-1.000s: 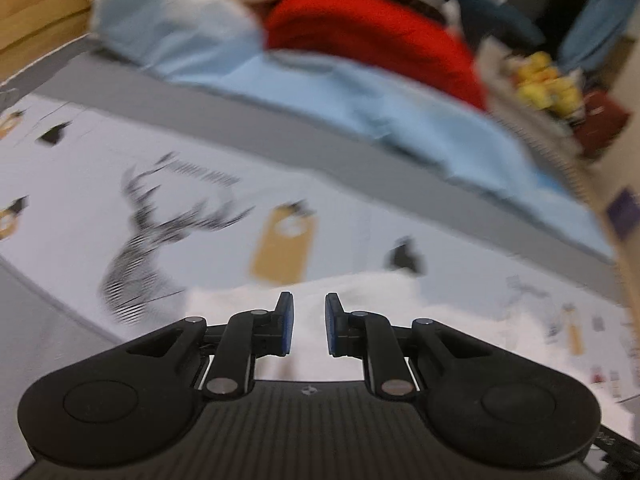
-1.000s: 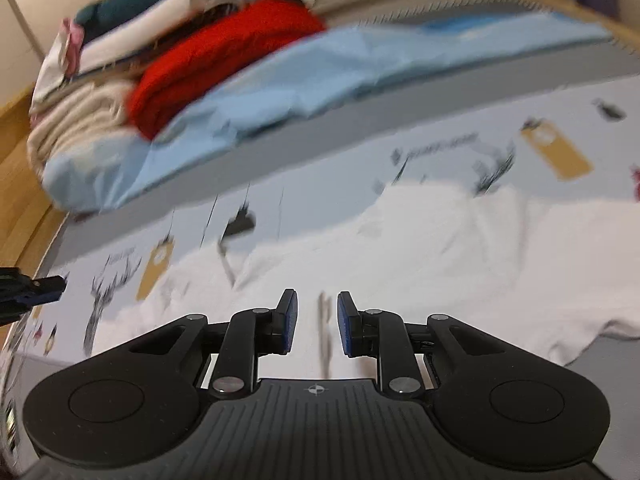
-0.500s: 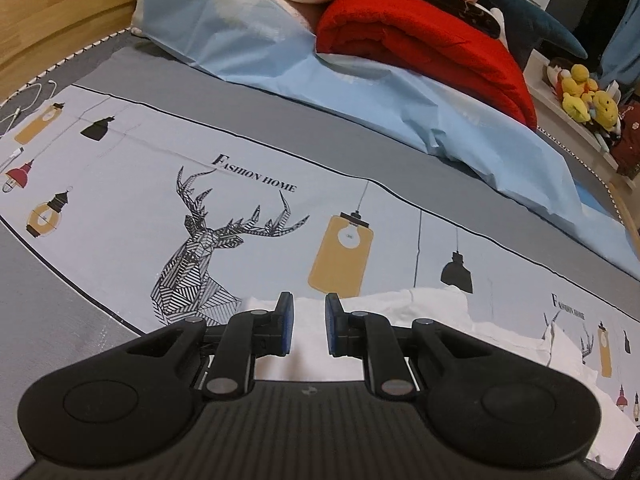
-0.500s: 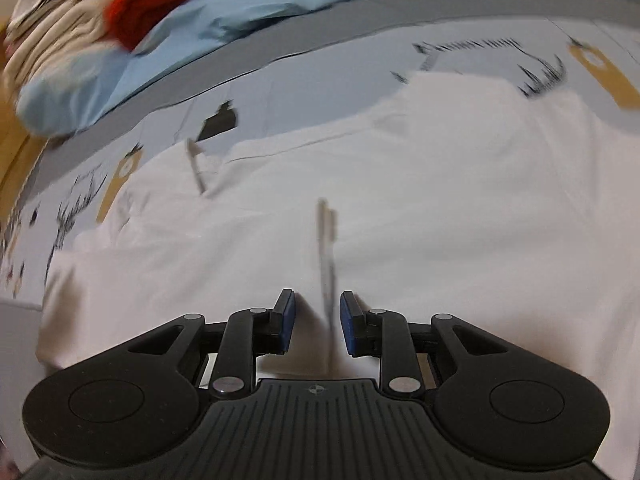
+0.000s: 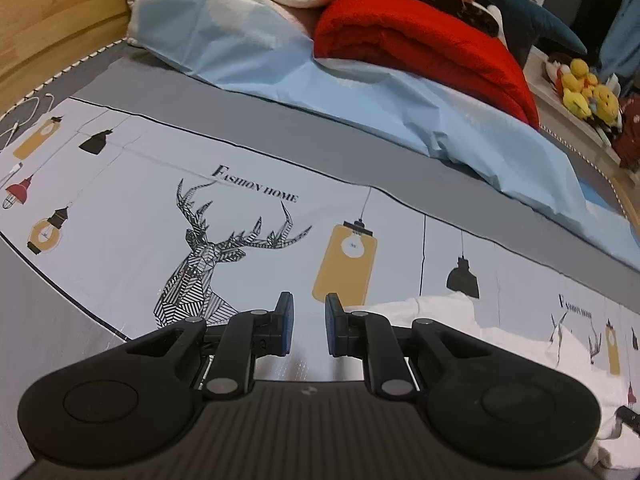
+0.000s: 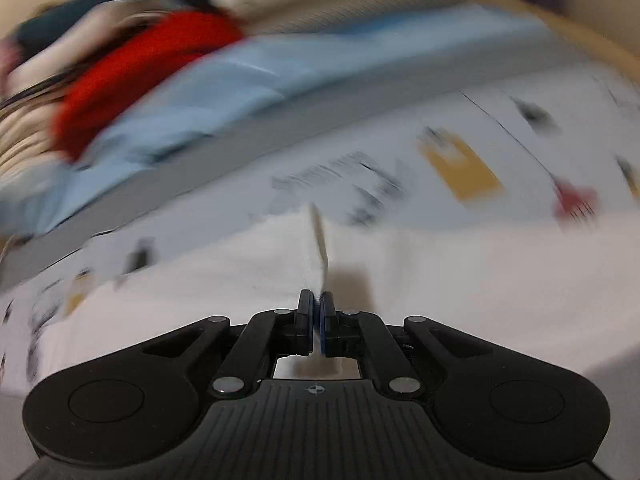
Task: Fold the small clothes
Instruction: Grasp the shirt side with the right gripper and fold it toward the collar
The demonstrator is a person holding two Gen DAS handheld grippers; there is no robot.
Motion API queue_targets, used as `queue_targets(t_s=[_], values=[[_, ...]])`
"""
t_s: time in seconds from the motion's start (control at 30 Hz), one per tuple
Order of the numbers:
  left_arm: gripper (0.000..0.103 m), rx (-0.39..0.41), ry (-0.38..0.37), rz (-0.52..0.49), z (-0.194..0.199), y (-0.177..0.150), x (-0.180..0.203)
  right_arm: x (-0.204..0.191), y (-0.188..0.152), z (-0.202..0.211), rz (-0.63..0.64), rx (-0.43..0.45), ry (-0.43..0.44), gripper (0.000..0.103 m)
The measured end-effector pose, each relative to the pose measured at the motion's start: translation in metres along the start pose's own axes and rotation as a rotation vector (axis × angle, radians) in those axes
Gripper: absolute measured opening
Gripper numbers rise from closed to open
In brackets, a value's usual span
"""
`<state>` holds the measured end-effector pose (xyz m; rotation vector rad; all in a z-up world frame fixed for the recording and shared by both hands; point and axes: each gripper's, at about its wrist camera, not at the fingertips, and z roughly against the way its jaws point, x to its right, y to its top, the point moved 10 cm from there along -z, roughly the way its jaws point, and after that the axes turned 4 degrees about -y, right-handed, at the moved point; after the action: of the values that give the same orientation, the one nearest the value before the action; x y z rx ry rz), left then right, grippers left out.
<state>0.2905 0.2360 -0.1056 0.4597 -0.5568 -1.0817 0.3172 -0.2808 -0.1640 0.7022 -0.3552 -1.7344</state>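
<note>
Looking through the left view: the left tool [image 5: 307,326] has a narrow gap between its blue pads [image 5: 286,322], and nothing is in it.
Left tool place: it hangs over the printed bed sheet [image 5: 120,208], close to the deer picture [image 5: 208,264].
White garment: the white garment [image 5: 492,344] lies flat on the bed, to the right of the left tool and not touching it.
Back of the bed: a red blanket [image 5: 420,44] and a light blue cover [image 5: 400,96] are piled far from the work.
Looking through the right view: this picture is smeared, so small things are hard to tell.
Right tool: the right tool [image 6: 316,320] is pinched tight on a thin raised ridge of the white garment [image 6: 460,280].
Step in hand, I think: lifting one side of the garment to fold it over.
Doing it well: keep the pinch tight and lift slowly, so the cloth does not slip out.
Left tool's job: bring it to the near edge of the garment and pinch there too, so both sides rise together.
Watch out: pulling fast could drag the whole garment and make wrinkles.
</note>
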Motion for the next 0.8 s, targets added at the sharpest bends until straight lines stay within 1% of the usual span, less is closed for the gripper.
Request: queue_targets(t_s=[0.1,0.2,0.3,0.37,0.43,0.53,0.57,0.6,0.63,0.67,0.7,0.73,0.8], values=[[0.017,-0.038,-0.015,-0.016,-0.009,-0.008,0.006,0.002,0.004,0.002,0.091,0.049,-0.022,0.002],[0.017,-0.086,-0.044,-0.042,-0.019,-0.019,0.018,0.013,0.003,-0.004,0.070,0.034,-0.025,0.002],[0.017,-0.133,-0.092,-0.071,-0.029,-0.033,0.032,0.021,0.010,-0.008,0.034,0.033,-0.030,0.002],[0.017,-0.184,-0.122,-0.100,-0.038,-0.047,0.044,0.021,0.012,-0.010,0.036,0.033,-0.035,0.002],[0.017,-0.236,-0.149,-0.145,-0.048,-0.064,0.057,0.024,0.007,-0.011,0.043,0.015,-0.049,0.002],[0.017,-0.293,-0.161,-0.245,-0.063,-0.089,0.075,0.031,-0.002,-0.022,0.053,-0.045,-0.082,0.005],[0.017,-0.324,-0.138,-0.287,-0.071,-0.099,0.076,0.037,-0.002,-0.024,0.036,-0.046,-0.114,0.007],[0.016,-0.351,-0.095,-0.325,-0.079,-0.107,0.072,0.043,0.001,-0.022,0.015,-0.025,-0.142,0.009],[0.012,-0.364,-0.037,-0.356,-0.087,-0.112,0.064,0.045,0.005,-0.019,-0.001,0.000,-0.149,0.010],[0.011,-0.358,0.028,-0.372,-0.094,-0.112,0.053,0.045,0.008,-0.016,-0.010,0.023,-0.139,0.010],[0.011,-0.347,0.069,-0.356,-0.096,-0.108,0.044,0.042,0.009,-0.013,-0.014,0.038,-0.119,0.010],[0.011,-0.340,0.081,-0.308,-0.097,-0.102,0.037,0.037,0.011,-0.012,-0.011,0.048,-0.089,0.010],[0.011,-0.291,0.037,-0.192,-0.091,-0.086,0.031,0.028,0.009,-0.013,0.005,0.042,-0.043,0.012]])
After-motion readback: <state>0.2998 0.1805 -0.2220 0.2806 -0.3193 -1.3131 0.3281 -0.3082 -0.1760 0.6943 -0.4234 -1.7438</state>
